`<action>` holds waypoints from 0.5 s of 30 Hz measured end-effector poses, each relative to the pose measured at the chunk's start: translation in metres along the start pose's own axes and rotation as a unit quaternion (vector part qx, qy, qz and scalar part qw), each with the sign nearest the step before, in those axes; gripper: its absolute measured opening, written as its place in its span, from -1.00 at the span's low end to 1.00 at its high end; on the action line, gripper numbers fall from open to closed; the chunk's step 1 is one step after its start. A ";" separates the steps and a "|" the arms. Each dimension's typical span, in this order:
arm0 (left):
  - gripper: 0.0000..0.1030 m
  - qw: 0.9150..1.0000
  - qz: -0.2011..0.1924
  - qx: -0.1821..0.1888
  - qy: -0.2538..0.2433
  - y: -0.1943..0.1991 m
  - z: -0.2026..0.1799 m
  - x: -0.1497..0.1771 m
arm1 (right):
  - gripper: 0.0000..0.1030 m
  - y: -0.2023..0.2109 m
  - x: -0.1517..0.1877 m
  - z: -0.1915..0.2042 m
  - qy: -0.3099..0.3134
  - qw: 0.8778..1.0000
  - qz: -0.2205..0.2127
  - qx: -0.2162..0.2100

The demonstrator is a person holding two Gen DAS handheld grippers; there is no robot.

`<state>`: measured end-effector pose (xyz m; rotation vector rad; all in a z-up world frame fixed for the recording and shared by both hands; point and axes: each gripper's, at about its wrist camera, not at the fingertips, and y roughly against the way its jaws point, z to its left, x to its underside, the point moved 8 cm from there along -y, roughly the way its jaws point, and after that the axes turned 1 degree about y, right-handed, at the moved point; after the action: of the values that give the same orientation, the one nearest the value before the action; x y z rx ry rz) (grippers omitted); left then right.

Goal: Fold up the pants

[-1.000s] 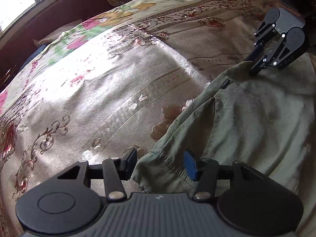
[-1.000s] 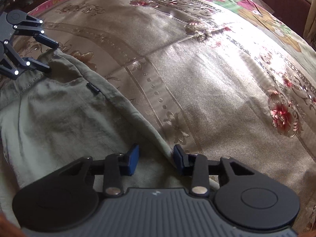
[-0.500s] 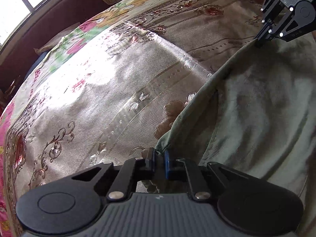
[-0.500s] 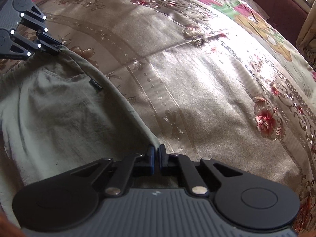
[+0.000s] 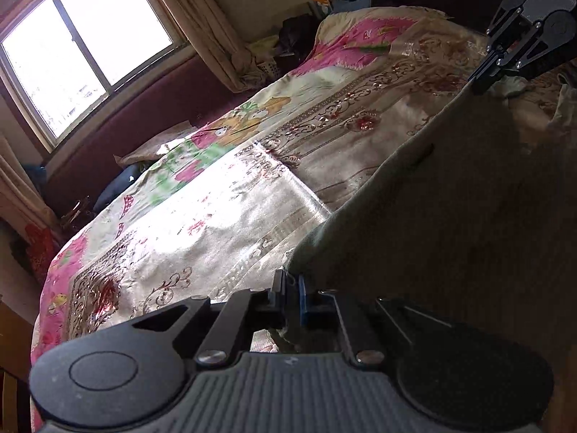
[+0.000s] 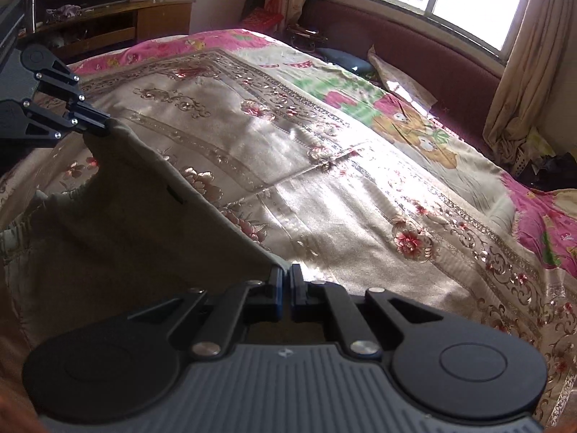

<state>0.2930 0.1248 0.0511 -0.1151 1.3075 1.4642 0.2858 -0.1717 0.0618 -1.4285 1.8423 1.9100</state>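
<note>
Olive-green pants hang stretched between my two grippers above the bed; they also show in the right wrist view. My left gripper is shut on one corner of the pants' top edge. My right gripper is shut on the other corner. Each gripper shows in the other's view, the right one at the upper right and the left one at the left. The taut edge runs between them. The lower part of the pants is hidden.
The bed carries a gold floral cover with pink and green borders. A maroon headboard and a window with curtains lie behind. A wooden cabinet stands beyond the bed. Loose clothes lie at the right.
Both grippers closed on the pants' edge and have lifted it off the bed. The cameras tilted up, so the window and room now show.
</note>
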 end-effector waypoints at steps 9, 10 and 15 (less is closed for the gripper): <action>-0.54 1.000 0.015 -0.001 -0.012 0.058 -0.074 0.070 | -0.94 0.043 0.095 0.099 -0.018 0.999 0.042 -0.021; -0.54 1.000 0.019 -0.002 -0.018 0.058 -0.081 0.080 | -0.94 0.040 0.109 0.111 -0.015 0.998 0.052 -0.024; -0.63 0.998 0.052 0.004 -0.029 0.058 -0.118 0.129 | -0.94 0.016 0.156 0.152 0.007 0.996 0.093 -0.013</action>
<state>0.1355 0.1321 -0.0442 0.0012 1.2888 1.5392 0.1112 -0.1269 -0.0612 -1.3237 2.0296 2.0179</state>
